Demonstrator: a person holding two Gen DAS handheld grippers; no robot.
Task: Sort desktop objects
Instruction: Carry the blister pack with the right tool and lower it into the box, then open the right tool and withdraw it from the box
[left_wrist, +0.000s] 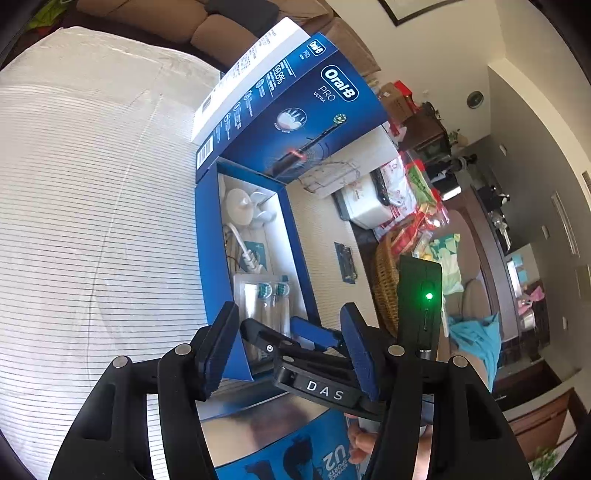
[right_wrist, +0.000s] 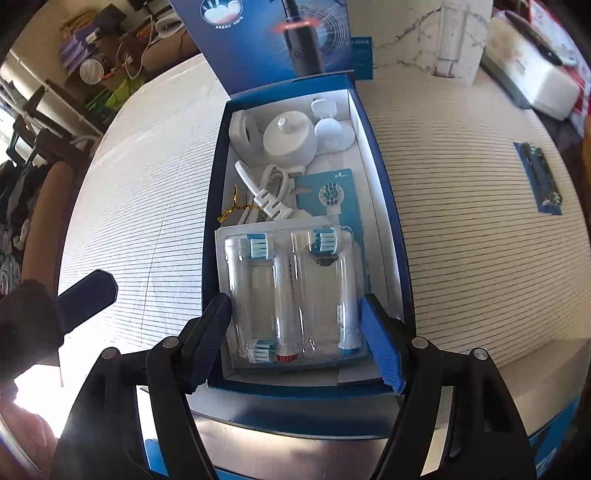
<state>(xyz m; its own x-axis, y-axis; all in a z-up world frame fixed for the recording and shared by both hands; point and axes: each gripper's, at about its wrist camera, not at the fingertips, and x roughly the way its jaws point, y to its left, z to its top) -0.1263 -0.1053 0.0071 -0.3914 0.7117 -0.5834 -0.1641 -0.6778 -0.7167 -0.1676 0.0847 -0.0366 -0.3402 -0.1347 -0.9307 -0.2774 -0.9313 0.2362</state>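
An open blue Oral-B box (right_wrist: 391, 206) lies on the striped table, lid (left_wrist: 295, 110) tilted up. Inside are a white charger base (right_wrist: 290, 142), a white cable (right_wrist: 269, 199) and a clear blister pack of brush heads (right_wrist: 291, 291). My right gripper (right_wrist: 295, 332) is open, its fingers straddling the near end of the box around the blister pack. My left gripper (left_wrist: 291, 350) is open at the box's near end (left_wrist: 236, 317), and the right gripper's black body (left_wrist: 321, 384), marked DAS, sits between its fingers. The left finger (right_wrist: 88, 295) shows at the right wrist view's left.
A flat blue battery pack (right_wrist: 539, 181) lies on the table to the right. A white box (right_wrist: 458, 40) and a white case (right_wrist: 532, 85) stand at the far edge. A wicker basket (left_wrist: 384, 280) with snack packets is beyond. Another blue box (left_wrist: 295, 458) lies below the grippers.
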